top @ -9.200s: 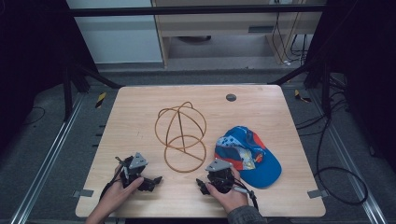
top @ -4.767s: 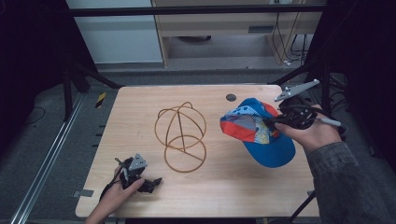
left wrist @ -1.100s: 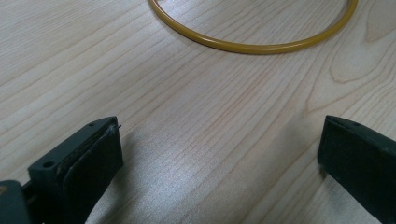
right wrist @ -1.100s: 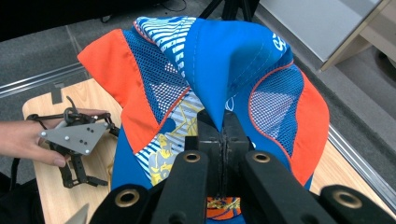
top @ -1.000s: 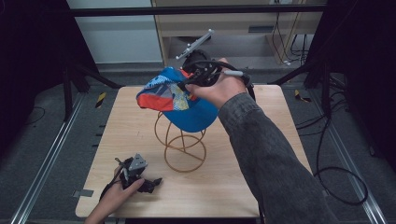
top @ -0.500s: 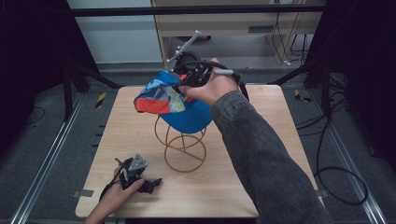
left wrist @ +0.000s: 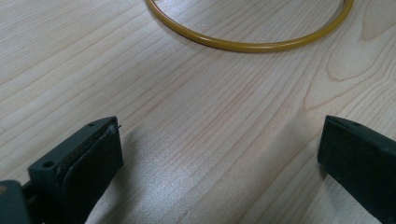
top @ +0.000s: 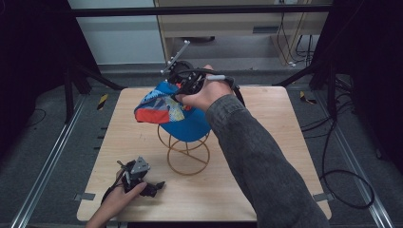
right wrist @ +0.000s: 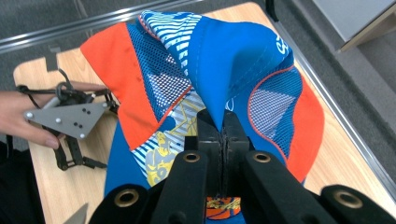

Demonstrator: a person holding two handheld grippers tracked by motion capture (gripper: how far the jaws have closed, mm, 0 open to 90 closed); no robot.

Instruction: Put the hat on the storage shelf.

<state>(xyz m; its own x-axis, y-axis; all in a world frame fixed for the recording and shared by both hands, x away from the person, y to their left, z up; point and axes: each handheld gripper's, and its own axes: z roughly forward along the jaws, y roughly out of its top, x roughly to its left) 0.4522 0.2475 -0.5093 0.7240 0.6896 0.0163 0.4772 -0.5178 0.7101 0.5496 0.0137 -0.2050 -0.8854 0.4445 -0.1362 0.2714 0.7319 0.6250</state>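
Observation:
A blue, orange and patterned cap [top: 176,111] hangs over the top of the gold wire stand [top: 186,153] in the middle of the table, its brim pointing left. My right gripper [top: 183,88] is shut on the cap's fabric, held up above the stand; in the right gripper view the cap [right wrist: 219,65] bunches into the closed jaws of my right gripper [right wrist: 223,122]. My left gripper [top: 148,186] rests on the table at the front left, open with nothing in it. In the left gripper view my left gripper [left wrist: 219,154] faces the stand's base ring [left wrist: 252,43], its jaws wide apart.
The wooden table [top: 285,142] has bare room to the right of the stand and along its front edge. A small dark hole in the tabletop lies behind the arm. Dark frame posts and cables [top: 342,180] stand around the table.
My right gripper has carried the cap leftward and a little down, so the cap now sits lower over the top of the wire stand. The left gripper has stayed in place.

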